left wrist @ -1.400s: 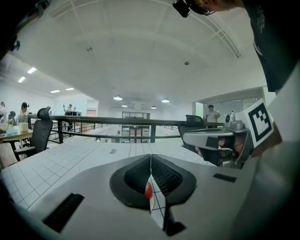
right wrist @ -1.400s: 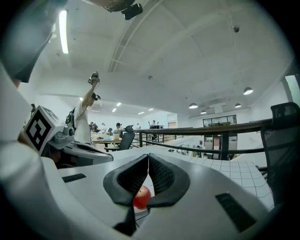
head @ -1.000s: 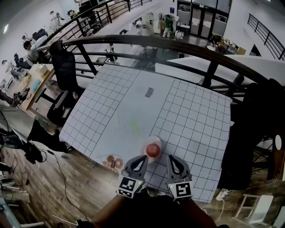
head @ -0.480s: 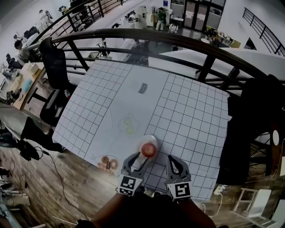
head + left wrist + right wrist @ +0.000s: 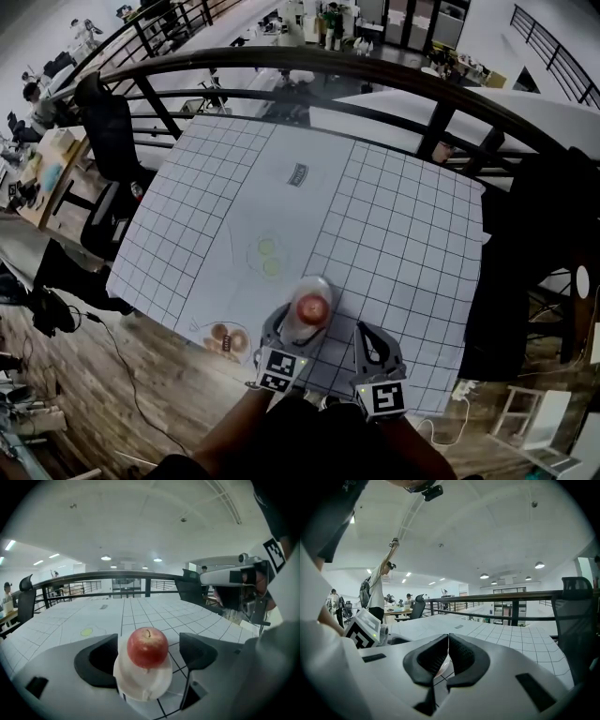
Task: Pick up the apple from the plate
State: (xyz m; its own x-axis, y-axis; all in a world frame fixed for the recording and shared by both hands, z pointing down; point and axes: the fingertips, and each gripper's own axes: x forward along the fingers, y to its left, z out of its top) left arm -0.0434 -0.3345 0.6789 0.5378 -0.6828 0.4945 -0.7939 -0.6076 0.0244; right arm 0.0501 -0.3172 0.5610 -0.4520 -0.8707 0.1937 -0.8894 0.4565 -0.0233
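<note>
The red apple (image 5: 147, 646) sits on a small white plate (image 5: 140, 688), near the 6 o'clock edge of the gridded worktop (image 5: 403, 234). The left gripper (image 5: 150, 658) has its jaws spread wide, and they have just been opening. The apple and plate stand between them, and the pads do not touch the fruit. The right gripper (image 5: 448, 656), at 3 o'clock of the left one, has its jaws pressed together on nothing. A small dish (image 5: 228, 339) lies at 8 o'clock of the plate.
</note>
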